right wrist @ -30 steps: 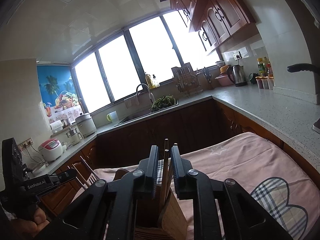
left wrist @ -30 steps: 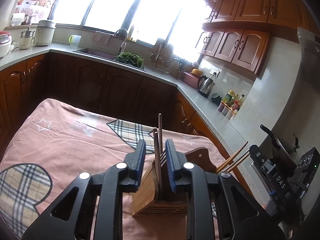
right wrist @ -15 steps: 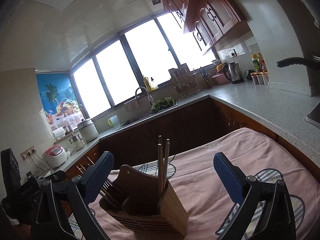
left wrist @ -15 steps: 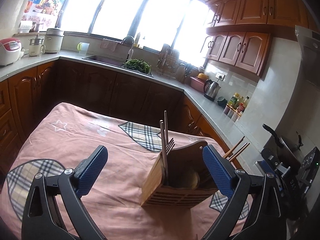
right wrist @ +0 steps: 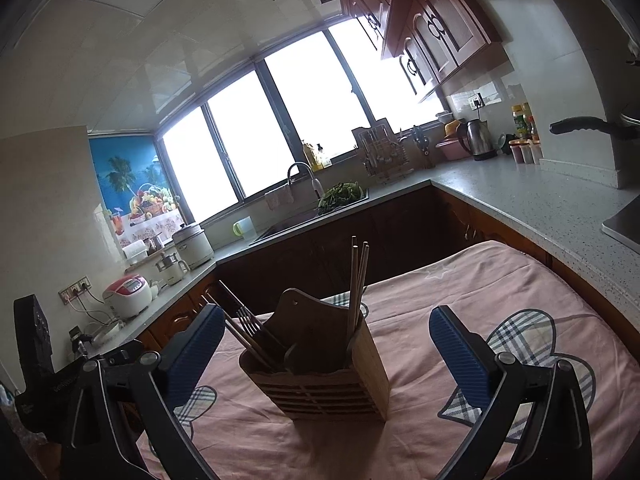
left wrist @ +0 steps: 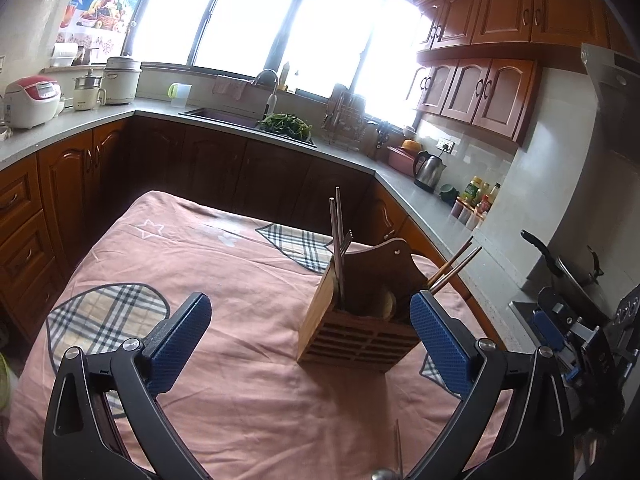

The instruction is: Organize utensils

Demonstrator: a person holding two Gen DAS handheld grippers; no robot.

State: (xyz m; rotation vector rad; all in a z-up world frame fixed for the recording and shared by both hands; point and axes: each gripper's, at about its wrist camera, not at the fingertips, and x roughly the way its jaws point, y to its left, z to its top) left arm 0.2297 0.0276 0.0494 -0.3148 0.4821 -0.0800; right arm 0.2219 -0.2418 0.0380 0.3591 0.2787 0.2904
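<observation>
A wooden slatted utensil holder (left wrist: 356, 332) stands on the pink cloth-covered table (left wrist: 240, 280); it also shows in the right wrist view (right wrist: 332, 380). It holds upright chopsticks (left wrist: 337, 232), a fork (right wrist: 246, 318), leaning chopsticks (left wrist: 456, 264) and a wooden spoon. My left gripper (left wrist: 310, 340) is open and empty, just in front of the holder. My right gripper (right wrist: 326, 352) is open and empty, facing the holder from the other side. The right gripper also shows at the left wrist view's right edge (left wrist: 568, 336).
Kitchen counters (left wrist: 420, 196) wrap around the table, with a sink (left wrist: 224, 114), kettle (left wrist: 428, 170), rice cooker (left wrist: 30, 100) and a pan (left wrist: 560, 264) on the stove. A thin metal utensil tip (left wrist: 398, 452) lies at the table's near edge.
Both grippers were shut on chopsticks standing in the holder; they opened, let them go and have drawn back from the holder.
</observation>
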